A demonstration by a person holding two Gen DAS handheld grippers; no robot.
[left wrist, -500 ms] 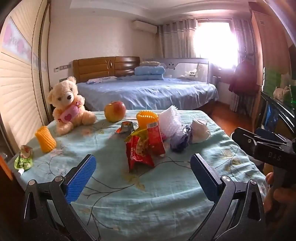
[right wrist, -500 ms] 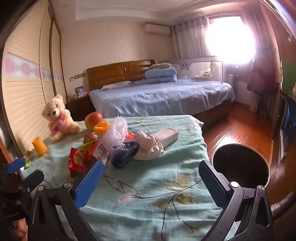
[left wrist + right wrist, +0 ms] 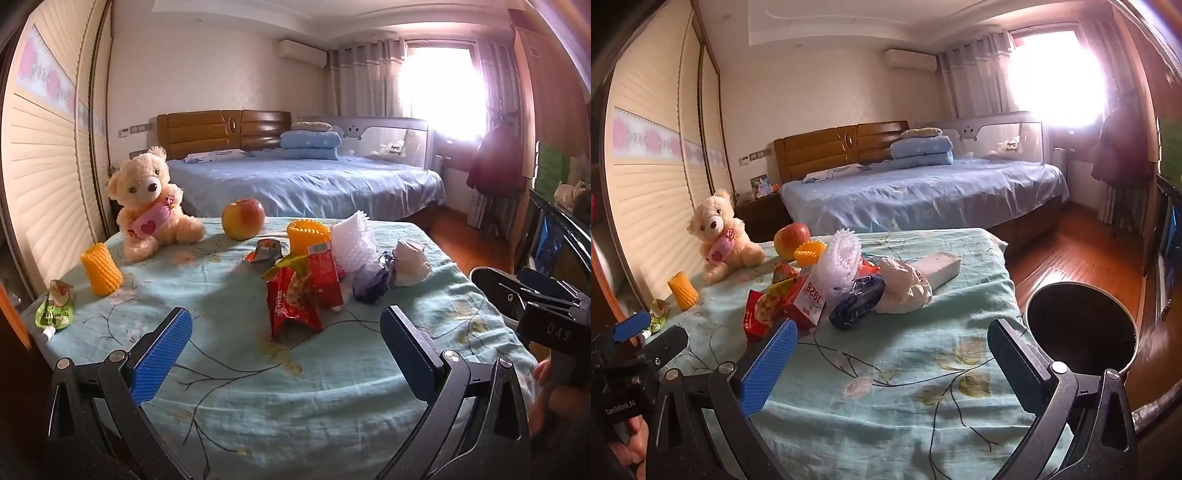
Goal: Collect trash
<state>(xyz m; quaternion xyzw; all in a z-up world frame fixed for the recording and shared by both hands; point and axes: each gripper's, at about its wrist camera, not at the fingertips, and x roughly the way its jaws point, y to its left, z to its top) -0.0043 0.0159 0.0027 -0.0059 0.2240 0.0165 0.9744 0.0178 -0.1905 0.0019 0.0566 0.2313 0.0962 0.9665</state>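
Both grippers hang wide open and empty over the near edge of the pale green floral-clothed table [image 3: 295, 406]. The crumpled red snack wrapper [image 3: 291, 306] lies straight ahead of the left gripper [image 3: 286, 350], centred between its 2 blue pads. The round black bin [image 3: 1082, 328] stands beside the right gripper [image 3: 892, 363], so I judge the left nearer the wrapper.

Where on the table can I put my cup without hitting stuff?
The near part of the tablecloth, between the open left claw and the red snack bag, is bare. So is the patch between the yellow foam sleeve and that bag. The trash pile mid-table is crowded.
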